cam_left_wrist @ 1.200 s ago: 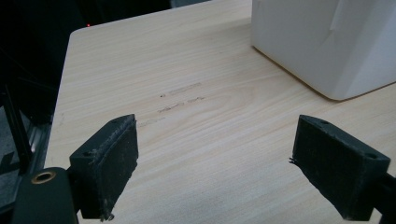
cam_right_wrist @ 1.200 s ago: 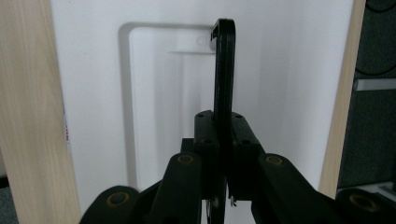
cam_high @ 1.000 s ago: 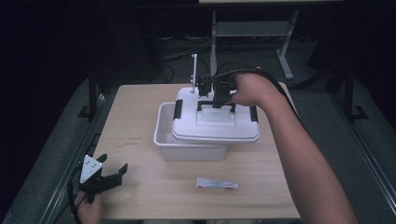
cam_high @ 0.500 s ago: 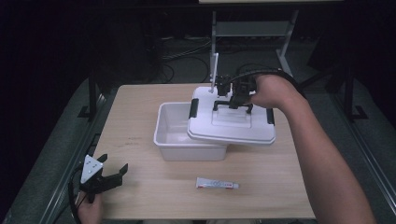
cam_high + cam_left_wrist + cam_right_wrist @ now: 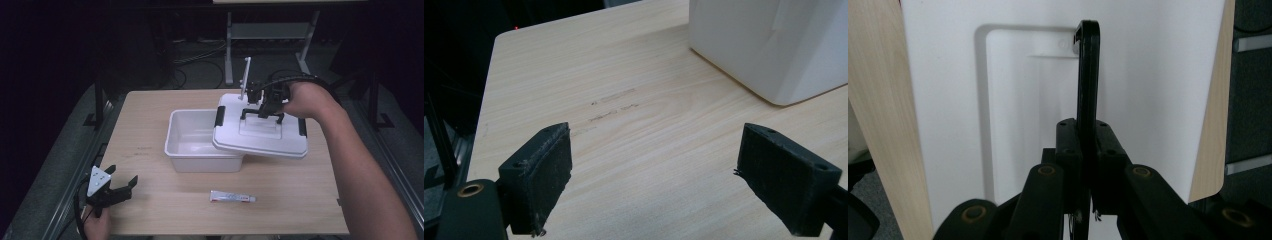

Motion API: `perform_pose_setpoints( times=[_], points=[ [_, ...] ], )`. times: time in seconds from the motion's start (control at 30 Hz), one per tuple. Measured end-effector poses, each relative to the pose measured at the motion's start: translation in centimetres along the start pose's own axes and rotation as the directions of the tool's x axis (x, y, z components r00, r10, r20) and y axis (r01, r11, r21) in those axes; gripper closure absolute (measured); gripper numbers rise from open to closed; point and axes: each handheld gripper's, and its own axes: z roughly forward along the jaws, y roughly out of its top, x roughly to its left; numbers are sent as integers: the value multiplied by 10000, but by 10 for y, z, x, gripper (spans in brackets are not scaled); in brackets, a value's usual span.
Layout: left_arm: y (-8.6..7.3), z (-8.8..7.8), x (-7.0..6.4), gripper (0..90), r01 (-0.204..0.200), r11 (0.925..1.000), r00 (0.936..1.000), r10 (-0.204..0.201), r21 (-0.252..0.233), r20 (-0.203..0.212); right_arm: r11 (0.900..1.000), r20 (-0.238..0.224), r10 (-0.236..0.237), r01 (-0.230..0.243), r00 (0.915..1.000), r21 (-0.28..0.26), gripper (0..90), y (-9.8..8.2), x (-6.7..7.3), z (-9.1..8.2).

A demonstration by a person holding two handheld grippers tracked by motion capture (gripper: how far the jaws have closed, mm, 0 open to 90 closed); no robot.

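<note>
High view: the right gripper (image 5: 264,106) pinches the black handle (image 5: 252,113) of the white lid (image 5: 260,134) — lid off the storage bin (image 5: 192,145), one edge overlapping its rim (not yet set down). Left gripper (image 5: 116,189) idle, jaws spread.

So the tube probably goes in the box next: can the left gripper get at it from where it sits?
Probably yes: the left gripper is open, and bare table lies between it and the tube; nothing blocks the way.
</note>
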Motion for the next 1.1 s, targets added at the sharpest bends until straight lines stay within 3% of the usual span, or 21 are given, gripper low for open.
perform_pose_setpoints(
  times=[1.1],
  points=[
    [0, -1, -1, 137, -49, 10000, 10000, 49, -14, -10, 9911, -68, 1331, -1332, 9911, -70, 838, -83, 5, 3]
  ],
)
